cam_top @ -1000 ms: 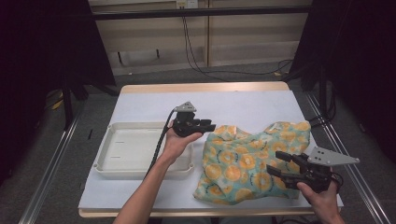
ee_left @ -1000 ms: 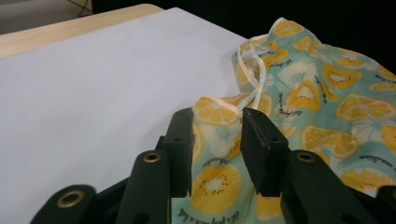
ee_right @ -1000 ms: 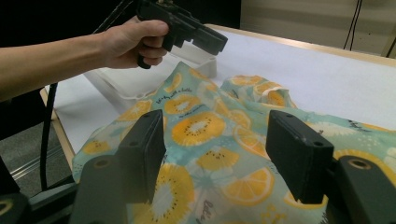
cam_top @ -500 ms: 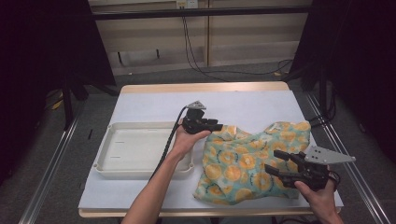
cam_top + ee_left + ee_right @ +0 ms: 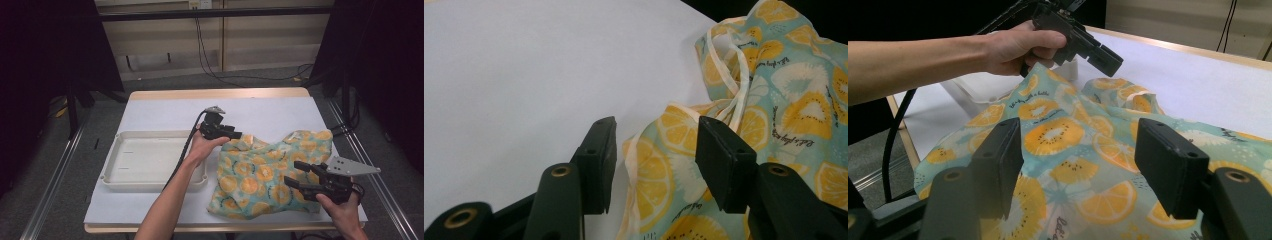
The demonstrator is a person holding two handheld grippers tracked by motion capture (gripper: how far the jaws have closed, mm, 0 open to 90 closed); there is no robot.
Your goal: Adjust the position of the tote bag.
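I have the left gripper (image 5: 235,134) at the far left corner of the fruit-print cloth (image 5: 260,175); its hem lies between the jaws, which have just been opening, untouched. Bare table (image 5: 165,112) spreads beyond them. Since a second ago this gripper has slid toward the cloth. The right gripper (image 5: 299,174) hangs open over the cloth's near right part.

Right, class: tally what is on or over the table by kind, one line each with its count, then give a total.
Fruit-print cloth: 1
White tray: 1
Black grippers: 2, the left gripper at the cloth's corner, jaws just been opening, and the right gripper over the cloth, jaws open
Total: 4
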